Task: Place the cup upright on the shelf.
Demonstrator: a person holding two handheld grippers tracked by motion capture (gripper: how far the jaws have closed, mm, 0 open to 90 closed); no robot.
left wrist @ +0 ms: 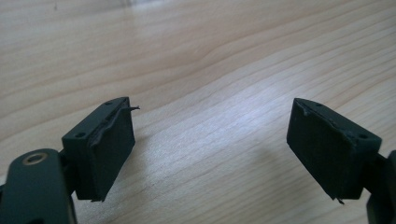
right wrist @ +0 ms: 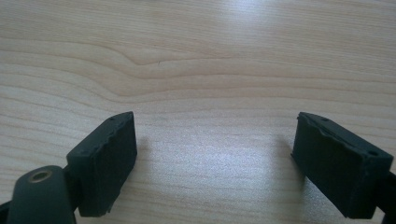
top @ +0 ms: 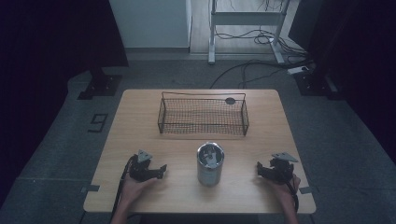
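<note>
Floor [top: 60,140] marking "9" [top: 98,122] (left of table [top: 140,100]).

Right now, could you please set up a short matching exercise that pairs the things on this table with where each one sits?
Things:
1. wire basket
2. metal can
3. left gripper
4. right gripper

Places:
A. near edge, right of the can, jaws apart
B. far half of the wooden table, empty
C. near edge, left of the can, jaws apart
D. table's middle, in front of the basket, upright

Pairs: 1-B, 2-D, 3-C, 4-A
</note>
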